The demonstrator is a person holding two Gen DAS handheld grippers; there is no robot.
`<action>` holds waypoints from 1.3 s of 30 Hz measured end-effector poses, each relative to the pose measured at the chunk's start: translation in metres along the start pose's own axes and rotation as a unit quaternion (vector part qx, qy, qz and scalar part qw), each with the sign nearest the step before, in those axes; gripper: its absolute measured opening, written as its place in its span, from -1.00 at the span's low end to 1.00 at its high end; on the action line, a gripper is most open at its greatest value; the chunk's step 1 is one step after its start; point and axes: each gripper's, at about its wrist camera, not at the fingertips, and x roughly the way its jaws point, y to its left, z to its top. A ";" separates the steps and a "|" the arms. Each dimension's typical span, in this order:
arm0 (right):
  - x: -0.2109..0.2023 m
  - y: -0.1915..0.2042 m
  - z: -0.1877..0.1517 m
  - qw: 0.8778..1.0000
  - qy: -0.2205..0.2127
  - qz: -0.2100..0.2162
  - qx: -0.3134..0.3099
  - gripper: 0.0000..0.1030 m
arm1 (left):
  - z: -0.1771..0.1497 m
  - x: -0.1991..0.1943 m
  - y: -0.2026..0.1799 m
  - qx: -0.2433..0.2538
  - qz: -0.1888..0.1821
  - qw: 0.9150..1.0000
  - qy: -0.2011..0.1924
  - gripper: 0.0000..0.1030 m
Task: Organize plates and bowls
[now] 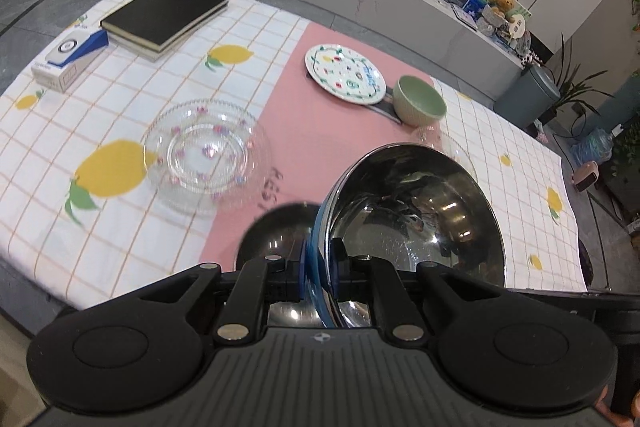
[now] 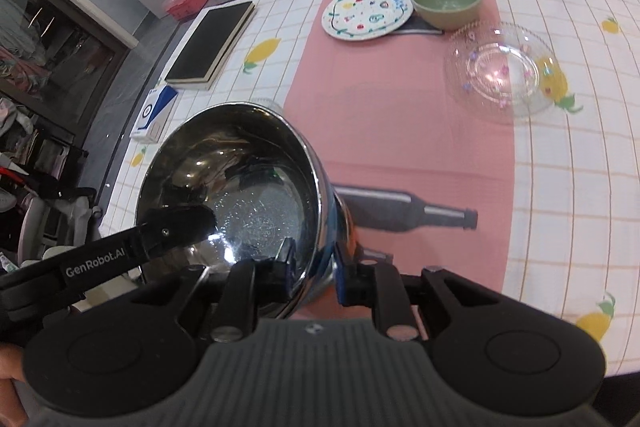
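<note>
Left gripper: clamped on steel bowl rim.
Right gripper: clamped on same bowl's rim.
Glass plate: 10 o'clock of bowl.

Even indoor light is glaring off the steel bowl; fisheye distortion is bending the table edges, glass plate slightly blurring.

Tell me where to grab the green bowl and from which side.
Take the green bowl by its rim, from above, one finger inside and one outside. It stands upright and open, with a thin wall. Grip the rim on the side away from the painted plate, which lies close beside it.
</note>
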 end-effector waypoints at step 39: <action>0.074 0.004 0.017 0.998 0.052 -0.030 -0.006 -0.74 | 0.000 0.049 0.031 -0.033 0.051 0.997 0.053 -0.77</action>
